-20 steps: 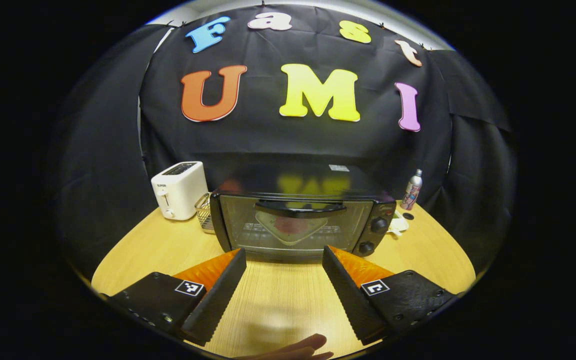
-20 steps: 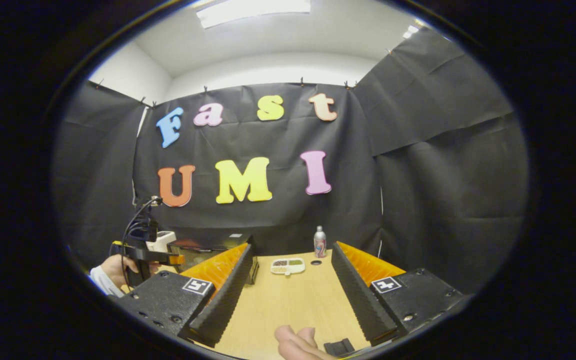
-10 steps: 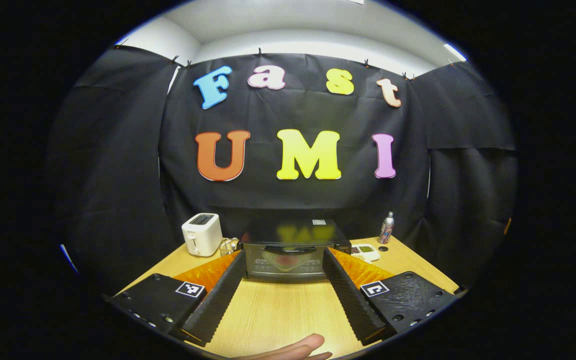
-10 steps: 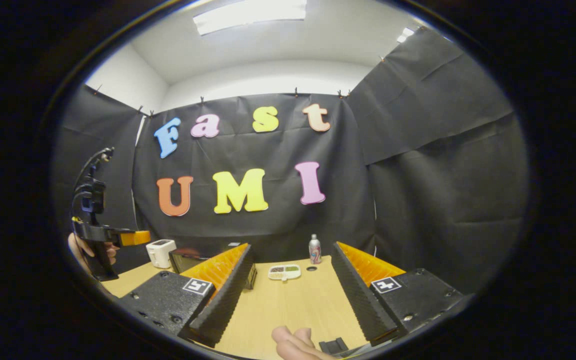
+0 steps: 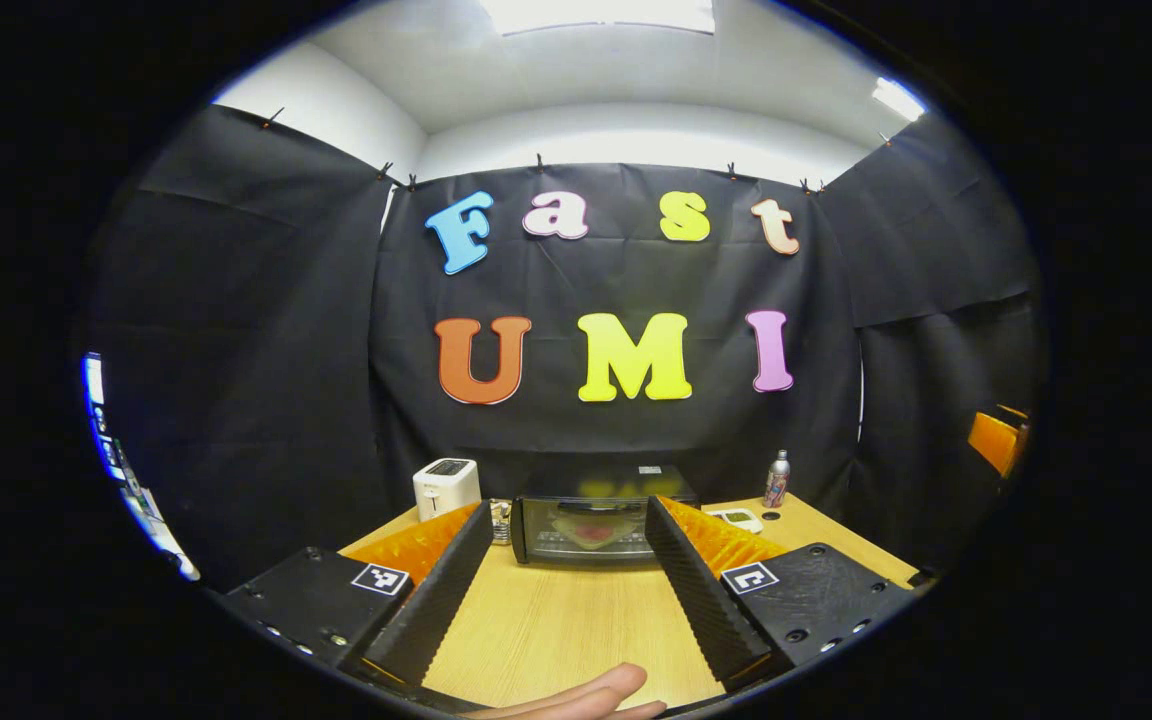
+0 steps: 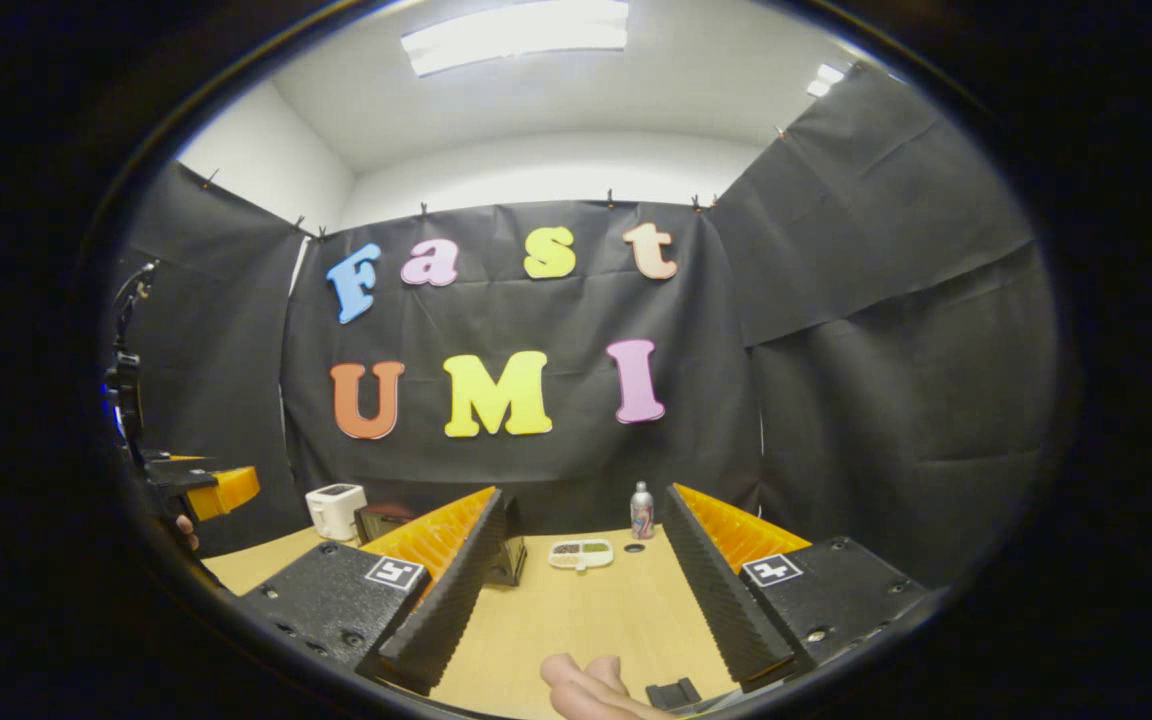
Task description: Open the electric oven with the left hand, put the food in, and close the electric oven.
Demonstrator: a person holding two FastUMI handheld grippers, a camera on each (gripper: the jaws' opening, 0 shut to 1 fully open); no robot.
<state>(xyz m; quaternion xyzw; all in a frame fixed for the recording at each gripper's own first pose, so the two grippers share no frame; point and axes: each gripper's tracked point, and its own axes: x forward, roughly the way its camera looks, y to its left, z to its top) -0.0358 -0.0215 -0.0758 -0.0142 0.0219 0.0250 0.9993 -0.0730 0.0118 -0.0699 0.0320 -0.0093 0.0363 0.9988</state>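
Black cloth walls close the booth around a pale wooden table (image 5: 576, 630), under a white ceiling with bright panel lights.

Start at the left of your left gripper view: a white two-slot toaster (image 5: 446, 487) stands at the back of the table near the cloth. Just right of it, a small wire basket (image 5: 502, 521) sits against the side of the black electric oven (image 5: 591, 515). The oven's glass door is closed, and through it you can see a pale dish with something red (image 5: 589, 531) on the rack inside. Your left gripper (image 5: 568, 590) is well back from the oven with its fingers spread wide apart and nothing between them, the oven framed in the gap. Part of your hand (image 5: 586, 697) shows at the bottom edge. Farther right, a white divided tray (image 5: 739, 517) lies on the table, and beyond it a slim silver bottle with a coloured label (image 5: 777, 479) stands upright near the cloth, a small dark cap (image 5: 770, 516) lying beside it.

In your right gripper view, the left gripper hangs at the far left edge above the table. The toaster and part of the oven sit behind your right gripper's (image 6: 581, 600) left finger. Its fingers are also wide apart and empty, above bare tabletop, with the tray and bottle ahead between them.
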